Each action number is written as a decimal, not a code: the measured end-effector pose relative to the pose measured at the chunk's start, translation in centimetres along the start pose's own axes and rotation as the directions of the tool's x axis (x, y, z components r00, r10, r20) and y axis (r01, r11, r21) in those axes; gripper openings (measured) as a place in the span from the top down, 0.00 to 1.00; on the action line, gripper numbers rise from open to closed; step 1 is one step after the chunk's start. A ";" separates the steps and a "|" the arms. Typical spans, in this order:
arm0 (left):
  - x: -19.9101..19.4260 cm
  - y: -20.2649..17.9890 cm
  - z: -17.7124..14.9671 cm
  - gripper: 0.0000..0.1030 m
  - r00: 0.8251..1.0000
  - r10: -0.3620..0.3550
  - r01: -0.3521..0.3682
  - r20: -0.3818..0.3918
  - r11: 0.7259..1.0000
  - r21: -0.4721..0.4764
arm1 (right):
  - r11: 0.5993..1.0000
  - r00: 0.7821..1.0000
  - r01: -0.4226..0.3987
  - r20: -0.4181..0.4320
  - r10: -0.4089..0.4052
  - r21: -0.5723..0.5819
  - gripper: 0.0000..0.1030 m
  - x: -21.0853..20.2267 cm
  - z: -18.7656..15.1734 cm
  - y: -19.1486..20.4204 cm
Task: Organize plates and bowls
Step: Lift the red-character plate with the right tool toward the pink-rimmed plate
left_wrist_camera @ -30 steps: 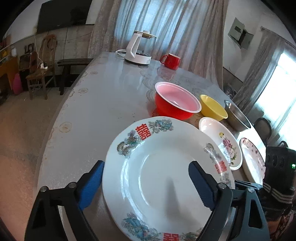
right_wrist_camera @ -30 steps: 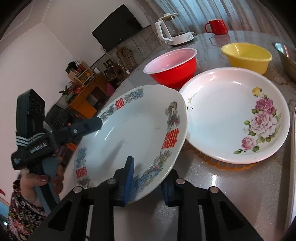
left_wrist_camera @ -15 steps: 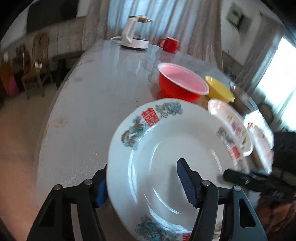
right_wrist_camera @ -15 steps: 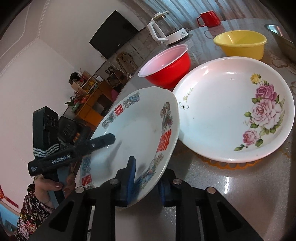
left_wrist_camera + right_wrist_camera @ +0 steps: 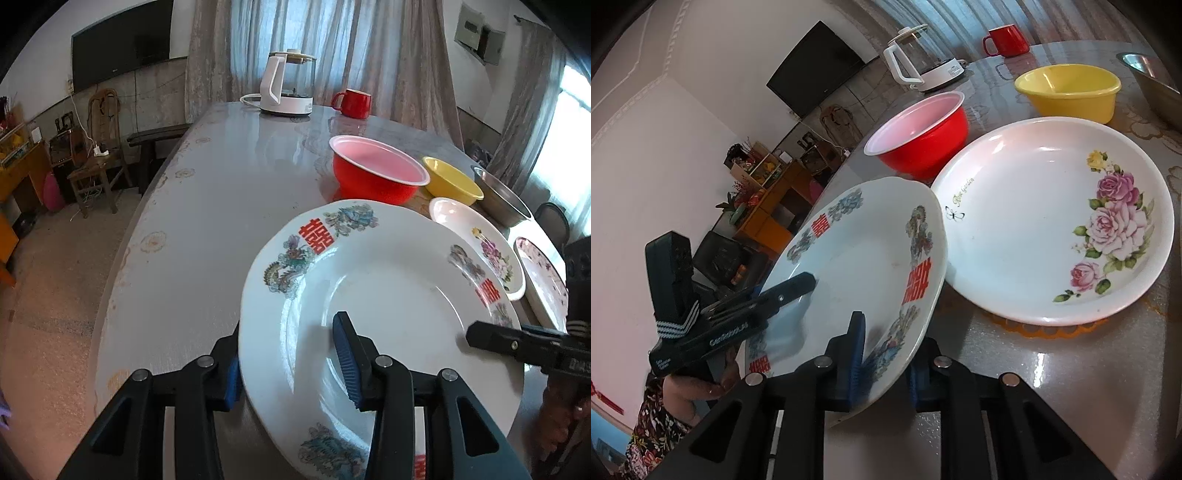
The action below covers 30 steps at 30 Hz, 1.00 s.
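The plate (image 5: 388,295), stiff, glossy & breakable, is pinched at its rim by right claw (image 5: 882,354); left claw (image 5: 291,354) has just been closing round it.

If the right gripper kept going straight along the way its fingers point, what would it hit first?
The right gripper already clamps the dragon-patterned white plate. Past its rim, the red plastic bowl probably comes next, though depth is unclear.

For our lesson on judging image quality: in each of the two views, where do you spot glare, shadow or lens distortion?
Left wrist view: the window is blown out white, and the table edge bows from the fisheye. Right wrist view: a small glare spot on the table, and a finger's shadow falls on the red-character plate.
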<state>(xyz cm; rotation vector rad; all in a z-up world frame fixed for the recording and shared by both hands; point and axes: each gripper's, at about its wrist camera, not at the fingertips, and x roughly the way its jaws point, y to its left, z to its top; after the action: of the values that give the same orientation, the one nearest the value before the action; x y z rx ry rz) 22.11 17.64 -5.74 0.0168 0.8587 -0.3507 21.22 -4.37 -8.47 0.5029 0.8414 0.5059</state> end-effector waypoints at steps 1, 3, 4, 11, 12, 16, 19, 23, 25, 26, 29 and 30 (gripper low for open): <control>-0.1 -0.1 -0.4 0.58 1.000 -0.004 0.004 0.001 1.000 -0.002 | 1.000 1.000 0.003 -0.001 -0.003 -0.003 0.82 -0.1 -0.1 0.0; -0.6 -0.4 -1.2 0.59 1.000 -0.011 0.011 0.002 1.000 -0.007 | 1.000 1.000 0.012 -0.002 -0.012 -0.014 0.83 -0.5 -0.4 0.1; -0.8 -0.5 -1.5 0.60 1.000 -0.013 0.013 0.003 1.000 -0.010 | 1.000 1.000 0.017 -0.005 -0.017 -0.025 0.83 -0.7 -0.6 0.2; -3.0 -2.0 -4.2 0.60 1.000 -0.023 0.023 0.013 1.000 0.002 | 0.999 0.999 0.017 -0.028 -0.018 -0.044 0.85 -1.9 -1.5 0.2; -3.2 -2.3 -4.6 0.60 1.000 -0.025 0.025 0.014 1.000 0.001 | 0.999 0.999 0.017 -0.029 -0.018 -0.045 0.85 -2.0 -1.5 0.1; -3.8 -3.1 -5.5 0.60 0.999 -0.021 0.021 0.024 1.000 0.002 | 0.998 0.999 0.024 -0.029 -0.026 -0.063 0.85 -2.7 -1.8 -0.1; -4.2 -3.7 -6.0 0.60 0.999 -0.023 0.023 0.037 1.000 0.004 | 0.997 0.999 0.032 -0.030 -0.034 -0.074 0.85 -3.0 -1.6 -0.1; -4.5 -4.9 -6.6 0.60 0.998 -0.028 0.028 0.051 1.000 0.008 | 0.994 0.998 0.047 -0.029 -0.050 -0.095 0.85 -3.7 -1.6 0.1; -4.6 -5.5 -6.9 0.60 0.997 -0.035 0.035 0.065 0.999 0.010 | 0.993 0.998 0.052 -0.019 -0.055 -0.103 0.85 -4.0 -1.4 -0.2; -4.6 -5.8 -7.0 0.60 0.997 -0.043 0.043 0.068 0.999 0.005 | 0.992 0.998 0.056 -0.011 -0.057 -0.110 0.85 -4.3 -1.4 -0.3; -4.8 -6.2 -7.1 0.60 0.995 -0.066 0.067 0.079 0.998 -0.011 | 0.988 0.997 0.072 0.013 -0.071 -0.137 0.85 -5.2 -1.1 -0.1; -4.8 -6.6 -7.0 0.60 0.994 -0.073 0.075 0.086 0.997 -0.013 | 0.987 0.997 0.076 0.019 -0.074 -0.143 0.85 -5.4 -1.1 -0.1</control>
<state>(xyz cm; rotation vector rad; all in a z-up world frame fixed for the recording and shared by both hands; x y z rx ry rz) 12.01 13.97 -5.98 -0.0447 0.7791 -0.4113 17.28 -7.50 -6.13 0.3409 0.8009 0.4892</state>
